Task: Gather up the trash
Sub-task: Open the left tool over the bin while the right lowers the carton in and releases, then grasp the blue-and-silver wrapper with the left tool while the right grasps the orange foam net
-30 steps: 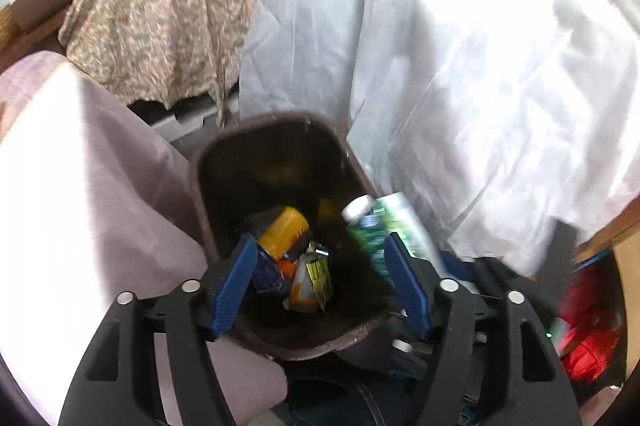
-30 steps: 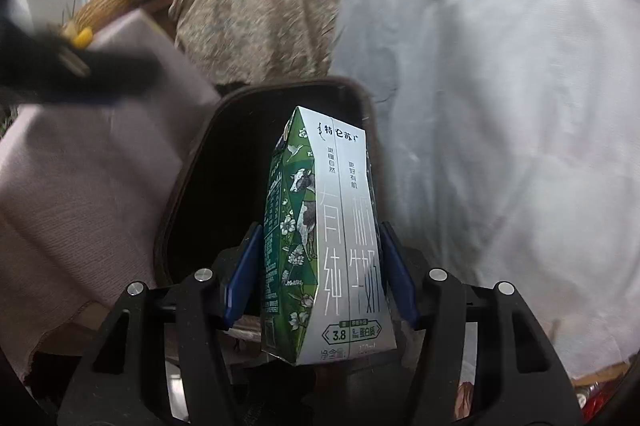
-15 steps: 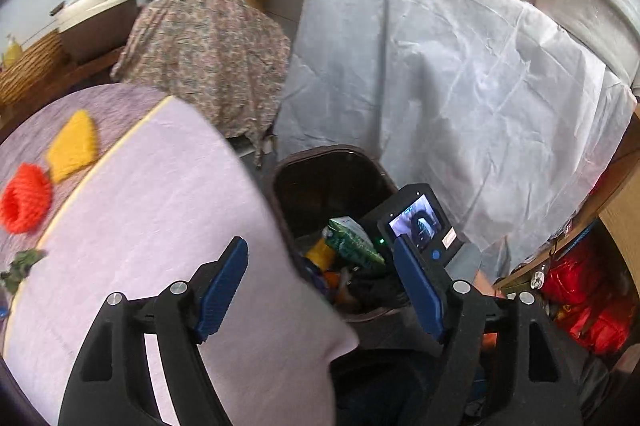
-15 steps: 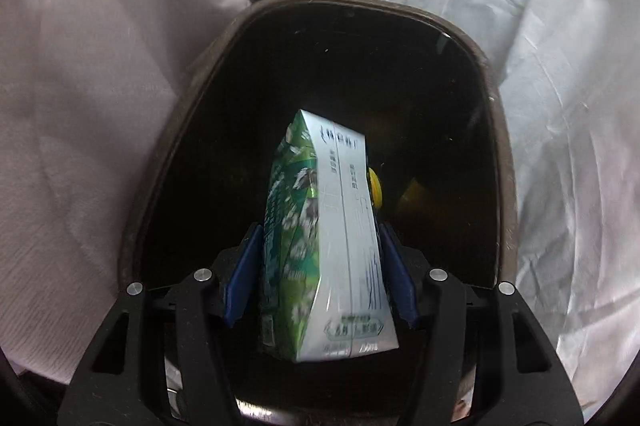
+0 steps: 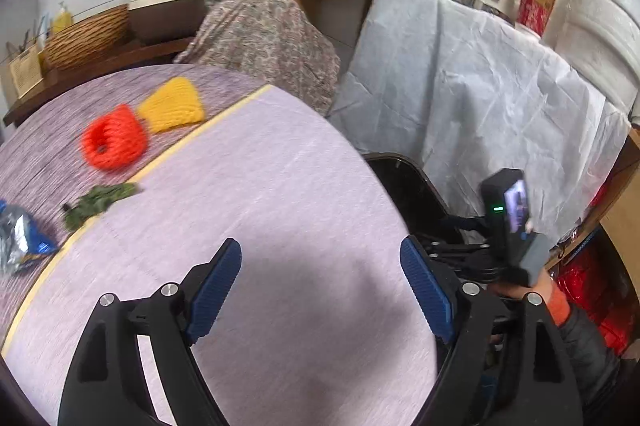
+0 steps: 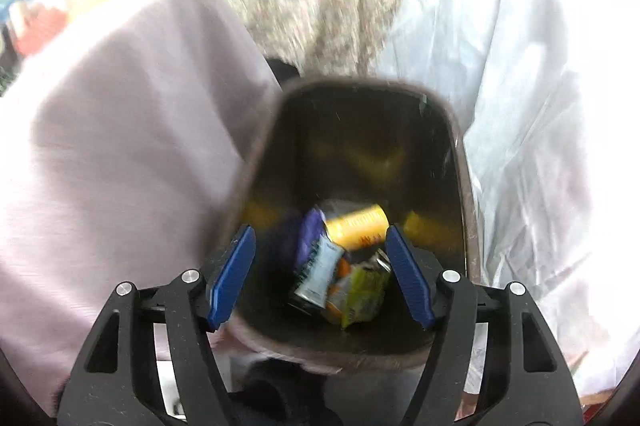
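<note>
Right gripper over bin, jaws just opened, empty; trash lies inside. Left gripper over tablecloth, jaws just widened, empty. Wrapper on table.

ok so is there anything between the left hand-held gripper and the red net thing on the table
Nothing visible. The left hand-held gripper has its jaws wide apart with nothing between them, having just been opening. Only bare lilac tablecloth lies between it and the red foam net, which lies beside the yellow net.
</note>
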